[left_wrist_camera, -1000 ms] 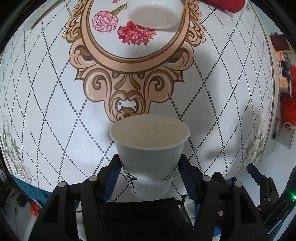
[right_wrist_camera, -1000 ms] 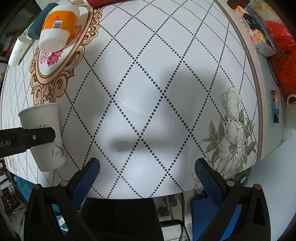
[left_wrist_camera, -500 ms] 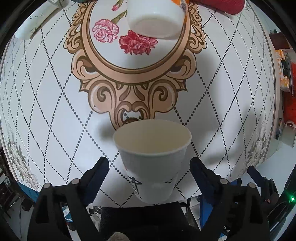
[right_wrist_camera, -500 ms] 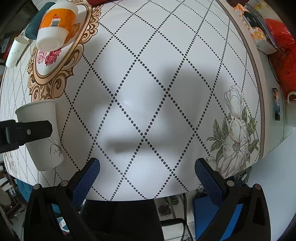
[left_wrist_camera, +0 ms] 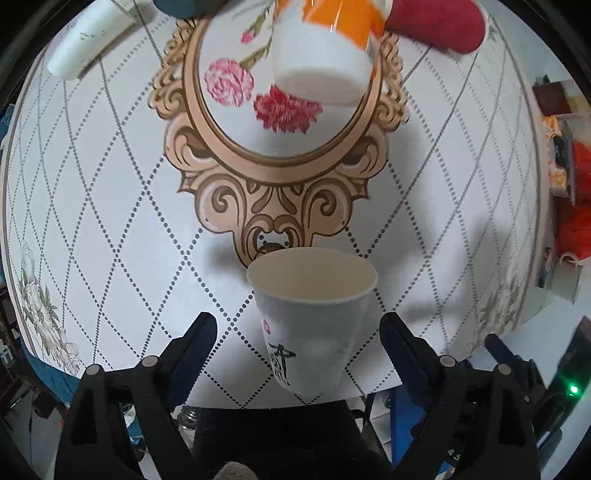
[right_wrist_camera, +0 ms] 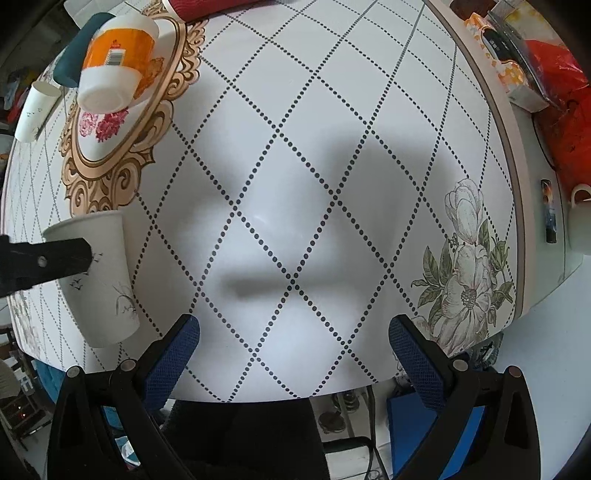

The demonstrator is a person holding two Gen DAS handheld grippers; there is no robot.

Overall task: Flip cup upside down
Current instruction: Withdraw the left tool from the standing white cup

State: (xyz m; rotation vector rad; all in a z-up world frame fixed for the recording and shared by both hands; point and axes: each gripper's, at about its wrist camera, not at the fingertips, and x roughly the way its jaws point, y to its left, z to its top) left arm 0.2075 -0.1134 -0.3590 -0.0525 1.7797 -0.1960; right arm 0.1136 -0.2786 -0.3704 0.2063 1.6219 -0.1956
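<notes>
A white paper cup (left_wrist_camera: 314,317) with black ink print stands upright, mouth up, near the table's front edge. It also shows in the right wrist view (right_wrist_camera: 99,280) at the left. My left gripper (left_wrist_camera: 297,328) is open, its blue-padded fingers (left_wrist_camera: 195,343) apart on both sides of the cup, not touching it. One left finger (right_wrist_camera: 44,258) crosses in front of the cup in the right wrist view. My right gripper (right_wrist_camera: 293,347) is open and empty over the bare table to the right of the cup.
An orange and white tub (left_wrist_camera: 325,48) lies on the gold-framed flower print (left_wrist_camera: 280,110). Another white cup (left_wrist_camera: 85,48) lies at the far left, by a teal object (right_wrist_camera: 79,51). A red cloth (left_wrist_camera: 439,26) is at the back. Clutter (right_wrist_camera: 517,62) lines the right side.
My left gripper opened and let go of the cup, then drew back a little. The cup stays upright on the table. The right gripper has not moved.
</notes>
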